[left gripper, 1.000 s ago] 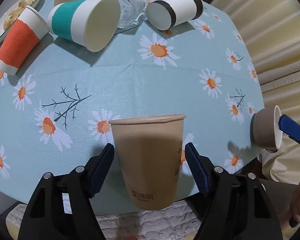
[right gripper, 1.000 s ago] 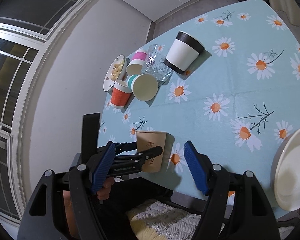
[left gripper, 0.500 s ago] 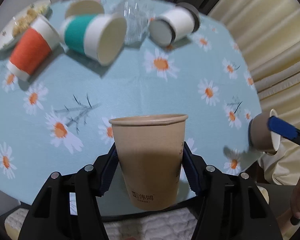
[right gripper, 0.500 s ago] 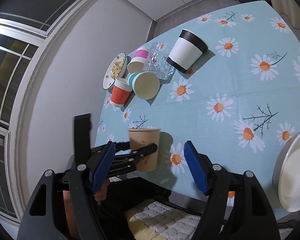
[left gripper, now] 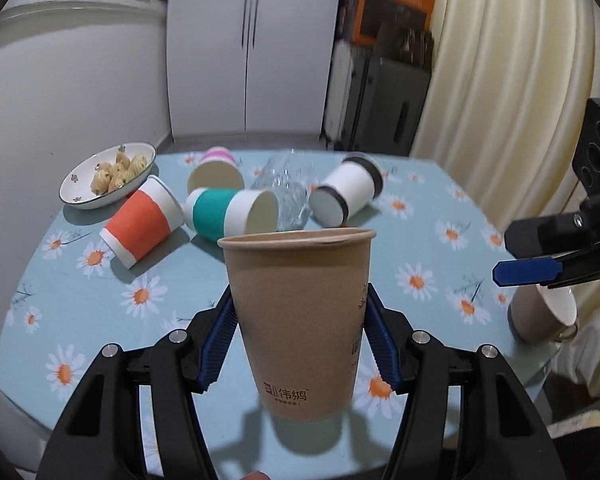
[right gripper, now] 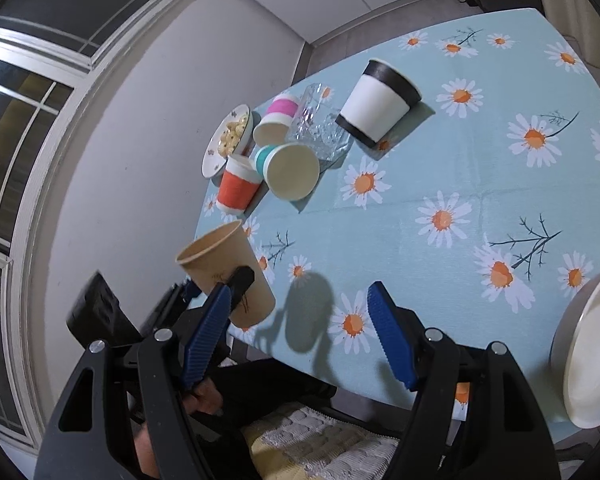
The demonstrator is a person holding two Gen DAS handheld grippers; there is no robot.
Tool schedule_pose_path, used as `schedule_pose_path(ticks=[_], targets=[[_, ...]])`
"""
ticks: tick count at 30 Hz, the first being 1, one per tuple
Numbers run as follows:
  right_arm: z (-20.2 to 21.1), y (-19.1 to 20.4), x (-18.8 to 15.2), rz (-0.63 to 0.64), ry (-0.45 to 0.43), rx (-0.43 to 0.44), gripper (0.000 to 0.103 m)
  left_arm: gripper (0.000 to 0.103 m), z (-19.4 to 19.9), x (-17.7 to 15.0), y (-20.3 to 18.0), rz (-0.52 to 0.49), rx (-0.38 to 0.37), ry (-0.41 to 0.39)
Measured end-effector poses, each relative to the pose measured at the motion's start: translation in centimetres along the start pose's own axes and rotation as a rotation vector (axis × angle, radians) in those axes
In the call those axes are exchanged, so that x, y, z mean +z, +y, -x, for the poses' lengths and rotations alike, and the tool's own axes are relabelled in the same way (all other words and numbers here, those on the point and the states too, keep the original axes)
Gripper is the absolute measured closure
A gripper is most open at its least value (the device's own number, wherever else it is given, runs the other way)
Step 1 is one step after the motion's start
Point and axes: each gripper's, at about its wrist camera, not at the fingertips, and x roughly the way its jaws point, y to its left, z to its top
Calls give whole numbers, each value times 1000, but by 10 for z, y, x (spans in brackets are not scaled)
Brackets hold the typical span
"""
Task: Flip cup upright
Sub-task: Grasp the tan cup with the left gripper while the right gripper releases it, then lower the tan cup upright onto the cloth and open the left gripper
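Observation:
My left gripper [left gripper: 298,340] is shut on a brown paper cup [left gripper: 300,320], held mouth up and lifted above the daisy tablecloth [left gripper: 80,320], with its shadow below. The right wrist view shows the same cup [right gripper: 224,272] tilted in the air near the table's front left edge, with the left gripper [right gripper: 220,292] around it. My right gripper [right gripper: 300,336] is open and empty, over the near table edge.
Several cups lie on their sides at the far end: orange [left gripper: 144,222], teal [left gripper: 232,214], pink [left gripper: 216,172], black-and-white [left gripper: 348,194], plus a clear glass [left gripper: 290,192]. A snack bowl [left gripper: 108,174] sits far left. A beige bowl [right gripper: 592,360] lies at the near right edge.
My left gripper closed on the brown cup, lifted it off the table and tilted back, so the view now reaches the room behind. The right gripper stayed open and almost still.

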Motion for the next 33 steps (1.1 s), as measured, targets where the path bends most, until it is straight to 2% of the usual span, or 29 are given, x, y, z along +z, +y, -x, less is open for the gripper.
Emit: schedule_pose_path(ticks=[2, 8, 14, 24, 33], targets=[[1, 1, 0, 4, -9, -5, 32, 44, -1, -7, 3, 24, 4, -68], [-7, 6, -5, 13, 11, -21, 32, 44, -6, -27, 15, 74, 24, -202], [-15, 11, -8, 23, 29, -35, 32, 44, -10, -48, 13, -3, 98, -327], [-26, 11, -10, 32, 57, -61, 32, 44, -28, -69, 16, -24, 129, -322], [-29, 13, -11, 41, 66, -68, 32, 42, -27, -74, 10, -52, 134, -320]])
